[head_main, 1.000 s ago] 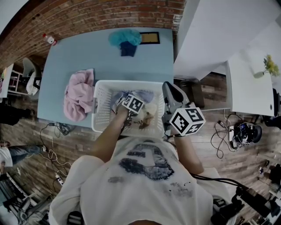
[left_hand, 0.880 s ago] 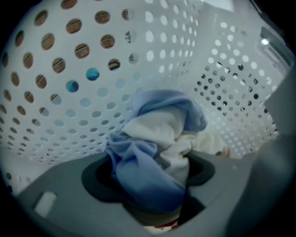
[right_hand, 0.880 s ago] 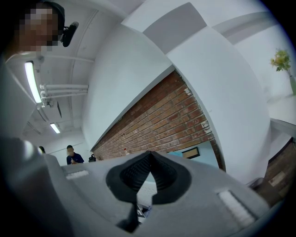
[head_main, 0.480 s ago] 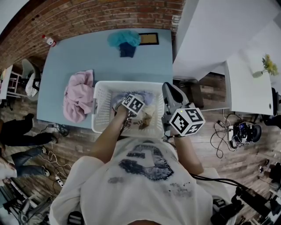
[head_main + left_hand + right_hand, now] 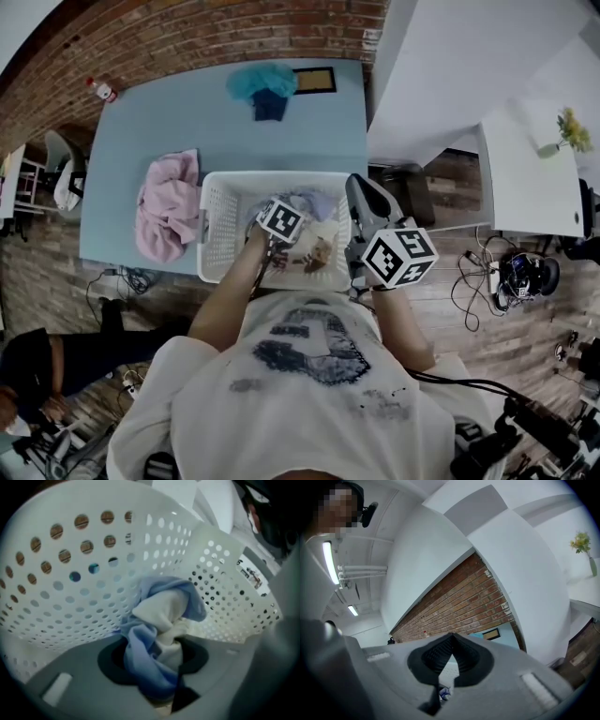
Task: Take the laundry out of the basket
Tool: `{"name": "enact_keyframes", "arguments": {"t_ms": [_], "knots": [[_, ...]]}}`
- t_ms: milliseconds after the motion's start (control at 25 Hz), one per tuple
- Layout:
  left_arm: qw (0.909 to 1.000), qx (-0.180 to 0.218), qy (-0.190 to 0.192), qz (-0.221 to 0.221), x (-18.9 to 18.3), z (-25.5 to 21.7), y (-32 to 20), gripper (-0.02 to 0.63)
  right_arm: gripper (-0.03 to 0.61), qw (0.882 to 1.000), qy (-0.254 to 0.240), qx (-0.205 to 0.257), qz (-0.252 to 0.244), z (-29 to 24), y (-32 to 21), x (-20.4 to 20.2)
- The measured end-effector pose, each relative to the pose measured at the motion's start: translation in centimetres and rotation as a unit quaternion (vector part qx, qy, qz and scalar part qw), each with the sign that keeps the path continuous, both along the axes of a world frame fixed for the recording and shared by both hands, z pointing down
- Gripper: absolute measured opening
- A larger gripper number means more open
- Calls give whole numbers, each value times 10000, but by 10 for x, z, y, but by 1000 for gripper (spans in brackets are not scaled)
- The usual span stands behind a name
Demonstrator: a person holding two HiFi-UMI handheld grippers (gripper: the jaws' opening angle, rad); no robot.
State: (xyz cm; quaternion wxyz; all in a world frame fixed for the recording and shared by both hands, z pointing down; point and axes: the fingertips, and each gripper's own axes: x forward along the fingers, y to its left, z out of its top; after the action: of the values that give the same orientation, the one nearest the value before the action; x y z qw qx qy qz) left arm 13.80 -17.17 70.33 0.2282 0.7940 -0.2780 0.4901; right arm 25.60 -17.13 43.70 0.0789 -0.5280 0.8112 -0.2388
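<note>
While its jaws have just been closing, left gripper (image 5: pixel 157 660) pinches blue-and-white cloth (image 5: pixel 161 609) inside white basket (image 5: pixel 217 230); right gripper (image 5: pixel 450 637) pressed together, empty, at basket's right rim

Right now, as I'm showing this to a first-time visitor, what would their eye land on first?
The white laundry basket at the near edge of the blue table, with the left gripper inside it; its jaws have just been closing and pinch a blue-and-white garment. Next, the pink garment heaped on the table left of the basket, and the right gripper held shut by the basket's right rim.
</note>
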Motion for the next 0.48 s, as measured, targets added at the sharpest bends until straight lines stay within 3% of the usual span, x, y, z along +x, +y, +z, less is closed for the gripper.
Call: {"name": "enact_keyframes", "arguments": {"t_ms": [120, 280, 480], "knots": [[9998, 22, 197, -43, 1, -20, 3, 183, -3, 9999, -2, 14, 103, -3, 4, 0], [9941, -35, 1058, -229, 8, -56, 7, 183, -3, 9998, 13, 4, 182, -4, 10, -9], [9803, 61, 1850, -693, -4, -105, -2, 181, -3, 9998, 46, 4, 205, -8, 12, -24]]}}
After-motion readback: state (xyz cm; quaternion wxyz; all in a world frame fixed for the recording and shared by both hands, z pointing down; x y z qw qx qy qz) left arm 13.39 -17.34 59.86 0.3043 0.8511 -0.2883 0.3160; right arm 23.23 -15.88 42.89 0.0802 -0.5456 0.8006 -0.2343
